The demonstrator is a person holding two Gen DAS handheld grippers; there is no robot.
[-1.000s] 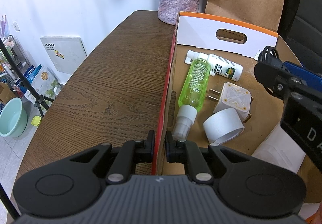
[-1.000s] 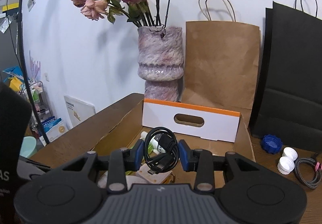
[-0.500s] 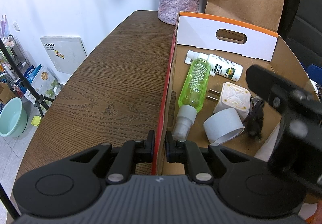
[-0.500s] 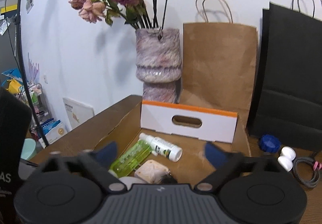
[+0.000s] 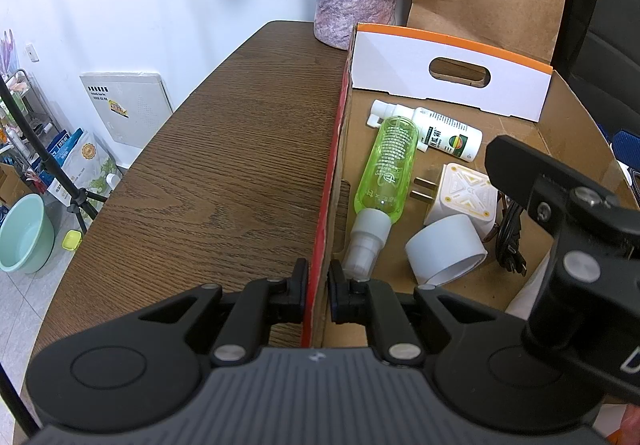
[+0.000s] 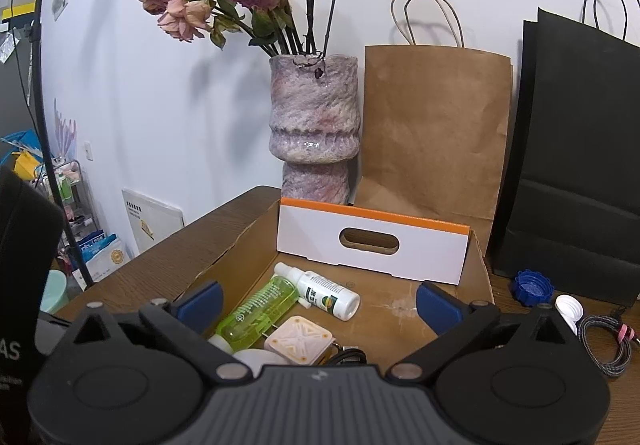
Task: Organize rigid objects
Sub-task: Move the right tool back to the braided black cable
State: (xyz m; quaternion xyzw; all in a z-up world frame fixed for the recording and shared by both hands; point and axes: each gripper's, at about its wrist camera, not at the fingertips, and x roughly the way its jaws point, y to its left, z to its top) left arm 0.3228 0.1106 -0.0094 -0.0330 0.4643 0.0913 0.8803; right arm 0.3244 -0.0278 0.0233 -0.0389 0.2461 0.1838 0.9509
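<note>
Two claws of mine show: my left gripper (image 5: 318,291) pinches the cardboard box (image 5: 326,181) wall at lower centre, my right gripper (image 6: 318,299) is spread wide above the black cable (image 5: 510,241) lying inside at right.

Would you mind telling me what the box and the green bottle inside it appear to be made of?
The box looks like matte brown cardboard, with raw fibrous inner walls and a printed white-and-orange end panel. The green bottle seems to be glossy translucent plastic: light passes through it, and its cap looks frosted.
</note>
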